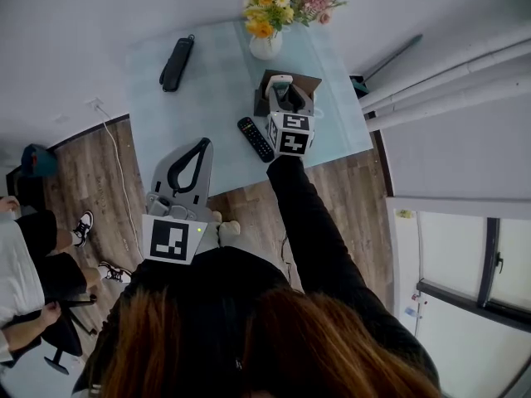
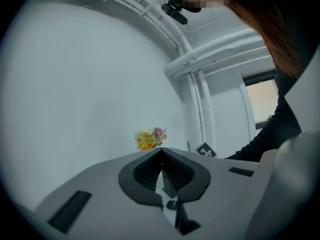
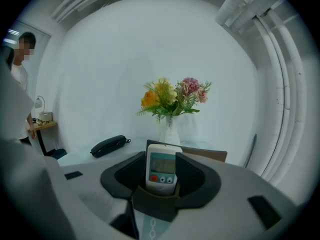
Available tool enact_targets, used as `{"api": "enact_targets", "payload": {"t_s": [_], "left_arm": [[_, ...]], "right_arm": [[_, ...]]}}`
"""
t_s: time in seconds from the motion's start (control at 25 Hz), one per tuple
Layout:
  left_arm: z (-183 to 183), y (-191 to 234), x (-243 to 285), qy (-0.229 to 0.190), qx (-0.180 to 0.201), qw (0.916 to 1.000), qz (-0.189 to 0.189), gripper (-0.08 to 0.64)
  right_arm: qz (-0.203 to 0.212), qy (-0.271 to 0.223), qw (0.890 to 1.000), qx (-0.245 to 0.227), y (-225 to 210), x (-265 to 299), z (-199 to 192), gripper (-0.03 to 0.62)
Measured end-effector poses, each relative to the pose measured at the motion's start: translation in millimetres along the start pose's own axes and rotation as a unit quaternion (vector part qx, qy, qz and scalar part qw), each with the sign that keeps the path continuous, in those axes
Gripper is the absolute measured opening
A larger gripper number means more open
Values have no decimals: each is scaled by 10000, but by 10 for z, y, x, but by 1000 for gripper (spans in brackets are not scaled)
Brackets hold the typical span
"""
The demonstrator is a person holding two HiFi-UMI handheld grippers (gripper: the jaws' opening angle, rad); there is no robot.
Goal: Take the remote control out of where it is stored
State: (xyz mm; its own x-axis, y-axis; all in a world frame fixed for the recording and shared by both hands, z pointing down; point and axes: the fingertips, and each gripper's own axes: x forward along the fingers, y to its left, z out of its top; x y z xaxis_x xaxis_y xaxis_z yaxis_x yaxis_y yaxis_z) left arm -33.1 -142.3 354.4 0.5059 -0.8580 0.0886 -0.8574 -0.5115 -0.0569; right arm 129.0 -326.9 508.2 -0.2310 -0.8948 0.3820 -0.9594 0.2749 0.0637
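A white remote control (image 1: 280, 80) (image 3: 162, 169) with a small screen stands upright in a brown cardboard holder (image 1: 306, 80) (image 3: 210, 155) on the table. My right gripper (image 1: 286, 97) (image 3: 162, 160) reaches into the holder, its jaws open, one pad close on each side of the white remote. A black remote (image 1: 255, 139) lies flat on the cloth just left of the holder. My left gripper (image 1: 201, 144) (image 2: 161, 151) hangs level near the table's front edge, fingertips together, holding nothing.
A white vase of flowers (image 1: 267, 25) (image 3: 170, 106) stands behind the holder. A black telephone handset (image 1: 176, 63) (image 3: 108, 145) lies at the far left of the light-blue tablecloth (image 1: 216, 89). A person sits at the left (image 1: 25, 284). A white cable (image 1: 116, 160) runs over the wooden floor.
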Motion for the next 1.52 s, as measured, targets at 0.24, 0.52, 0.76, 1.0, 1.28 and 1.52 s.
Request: {"api": "enact_targets", "payload": {"t_s": [0.24,0.52,0.76,1.0,1.28,1.52], "left_arm": [[-12,46,-9,31,-32,10000,23,5],[-29,93,-21,59,-13,10000,77,5],[-41,117,-32,88,-31,9999,117,5],[-59,162,-38,98,-20,9999,139,5],[-62,169,-23,93,-30,9999,123,5],[-66,178,-7,83,-40,9999,79,5]], "right_arm": [[-176,89,9994,300,-81,140,-79,247],[-147,150,9994,290,-59,246,-109,282],[-205,234,9990,329,-90,307,-134,281],[-237,153,9990,343,-86,306,-138,274],[-246,-132,9992,281,-107,237,-2,270],[-190,-568,9981,134,-89,93,329,268]]}}
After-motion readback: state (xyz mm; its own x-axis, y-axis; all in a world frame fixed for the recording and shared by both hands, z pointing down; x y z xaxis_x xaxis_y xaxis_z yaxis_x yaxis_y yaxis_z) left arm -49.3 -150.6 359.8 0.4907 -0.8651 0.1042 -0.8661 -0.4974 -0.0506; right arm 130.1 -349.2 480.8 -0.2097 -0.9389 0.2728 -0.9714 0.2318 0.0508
